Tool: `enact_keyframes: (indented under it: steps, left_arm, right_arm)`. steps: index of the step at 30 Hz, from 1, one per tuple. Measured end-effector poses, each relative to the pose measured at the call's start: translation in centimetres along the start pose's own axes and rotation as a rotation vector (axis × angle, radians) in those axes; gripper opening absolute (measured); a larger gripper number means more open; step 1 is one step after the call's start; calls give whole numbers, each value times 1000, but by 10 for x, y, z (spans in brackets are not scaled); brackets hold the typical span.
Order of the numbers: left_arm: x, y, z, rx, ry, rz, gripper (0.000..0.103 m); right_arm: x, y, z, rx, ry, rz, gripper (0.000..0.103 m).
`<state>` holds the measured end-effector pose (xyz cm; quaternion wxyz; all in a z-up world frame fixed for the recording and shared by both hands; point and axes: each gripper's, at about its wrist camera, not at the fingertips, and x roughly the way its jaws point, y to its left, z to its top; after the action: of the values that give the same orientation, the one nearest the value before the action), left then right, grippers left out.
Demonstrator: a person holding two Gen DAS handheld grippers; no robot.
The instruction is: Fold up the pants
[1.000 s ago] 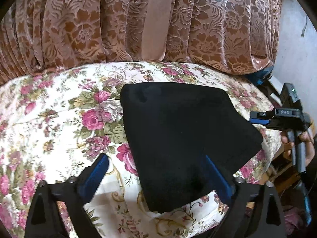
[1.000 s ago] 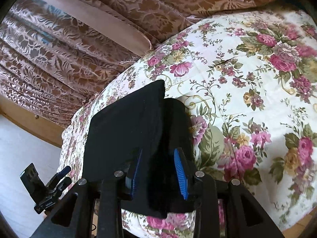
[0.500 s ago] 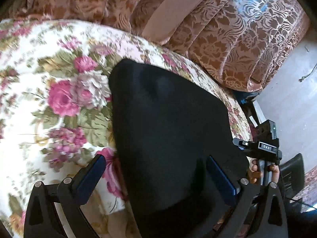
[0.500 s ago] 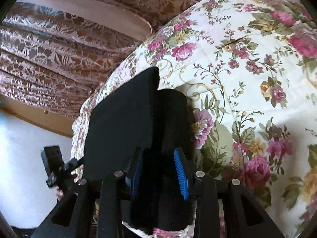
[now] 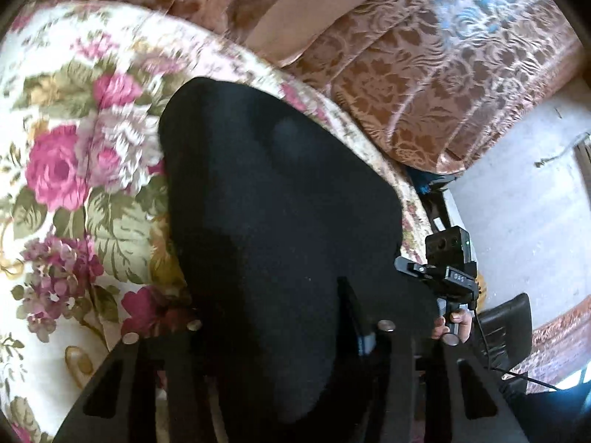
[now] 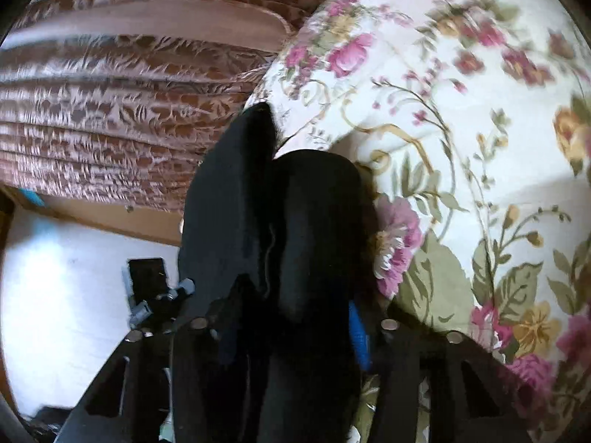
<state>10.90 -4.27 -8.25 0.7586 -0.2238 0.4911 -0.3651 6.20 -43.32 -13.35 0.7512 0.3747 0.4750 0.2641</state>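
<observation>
folded black pants extend straight ahead over the floral bed; both jaws grasp their near edge.

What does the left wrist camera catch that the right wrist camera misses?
Only the left view shows the right claw, seen from outside and gripped by a hand, beside a dark chair. Only the right view shows the left claw and the pants' layered fold. Both share the black pants, floral bedspread and brown patterned curtain.
</observation>
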Motion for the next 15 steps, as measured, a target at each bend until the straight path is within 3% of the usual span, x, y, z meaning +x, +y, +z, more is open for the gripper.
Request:
enact_keyframes:
  steps: [5,9,15]
  left_arm:
    - [-28,-19,8,60,-59,-6,43]
    - [-57,-24,35,98,-137,7,43]
    - [-68,-12,100,133,-186,119,44]
  right_arm:
    - [-6,40,1,-118,-19,-73,38]
    - [-4,75,18,-201,-38,-58,37]
    - [28,112,76,-276,-55,-39,37]
